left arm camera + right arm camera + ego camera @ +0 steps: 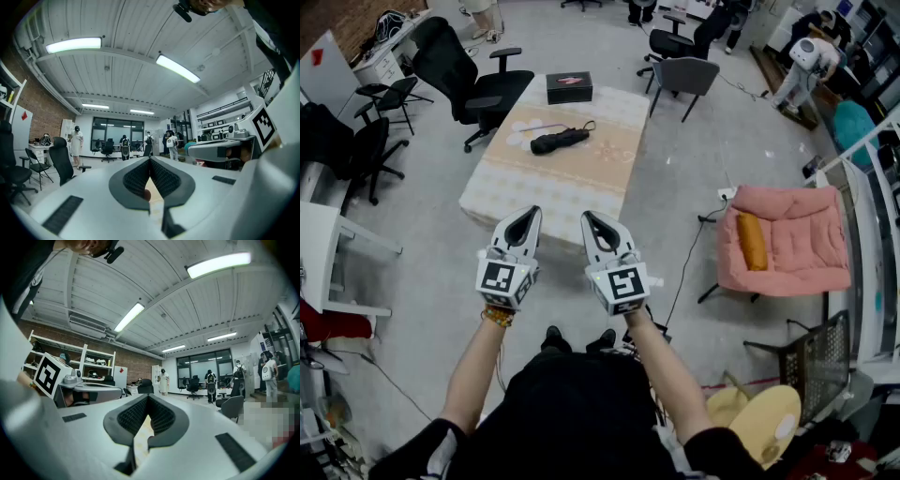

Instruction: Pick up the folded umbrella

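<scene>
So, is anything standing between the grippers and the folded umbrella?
Nothing visible does. Only bare table lies between the left gripper, the right gripper and the umbrella; the black box sits beyond it.

Black folded umbrella (560, 141) lying on the far half of the table (581, 192)
It is collapsed short and bundled shut, flat on its side. Its length runs roughly along the far edge, right end angled slightly farther away, where a thin strap loops out. It lies about midway between the left and right edges, clear of every corner.
</scene>
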A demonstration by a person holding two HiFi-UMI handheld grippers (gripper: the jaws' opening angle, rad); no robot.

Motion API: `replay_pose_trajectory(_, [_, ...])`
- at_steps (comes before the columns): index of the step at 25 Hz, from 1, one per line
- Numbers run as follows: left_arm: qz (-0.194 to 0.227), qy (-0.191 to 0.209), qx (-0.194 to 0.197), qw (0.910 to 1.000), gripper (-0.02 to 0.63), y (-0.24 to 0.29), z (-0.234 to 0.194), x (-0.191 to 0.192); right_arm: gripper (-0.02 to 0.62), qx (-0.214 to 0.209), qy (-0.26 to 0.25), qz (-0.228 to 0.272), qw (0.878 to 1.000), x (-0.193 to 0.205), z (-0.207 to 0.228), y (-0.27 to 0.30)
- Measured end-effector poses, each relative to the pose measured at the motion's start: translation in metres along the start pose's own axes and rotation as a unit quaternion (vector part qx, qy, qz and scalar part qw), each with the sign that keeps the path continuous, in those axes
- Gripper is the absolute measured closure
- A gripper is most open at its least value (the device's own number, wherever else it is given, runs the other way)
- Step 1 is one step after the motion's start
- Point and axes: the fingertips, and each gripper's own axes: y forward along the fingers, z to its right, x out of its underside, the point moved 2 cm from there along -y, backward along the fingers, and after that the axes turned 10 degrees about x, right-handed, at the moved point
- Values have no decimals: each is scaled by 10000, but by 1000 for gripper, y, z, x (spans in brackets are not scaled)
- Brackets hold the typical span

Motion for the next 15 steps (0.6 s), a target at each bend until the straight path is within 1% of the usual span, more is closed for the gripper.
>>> replay_pose_trajectory(3, [-2,13,11,10000,592,-10,-14,5,578,-166,-178,39,9997,1,-17,9])
replay_pose_trajectory(6, [-24,49,27,10000,592,-19,-25,8,578,-209,-249,62,9995,2,-29,16])
replay_pose_trajectory(11, [-98,26,-5,9999,592,-29,-52,14,578,-38,-222,-13,9997,7,-40,35])
replay_pose_trajectory(15, [-106,18,63,9999,592,-29,-74,18,578,112,-293,-89,9995,12,-47,52])
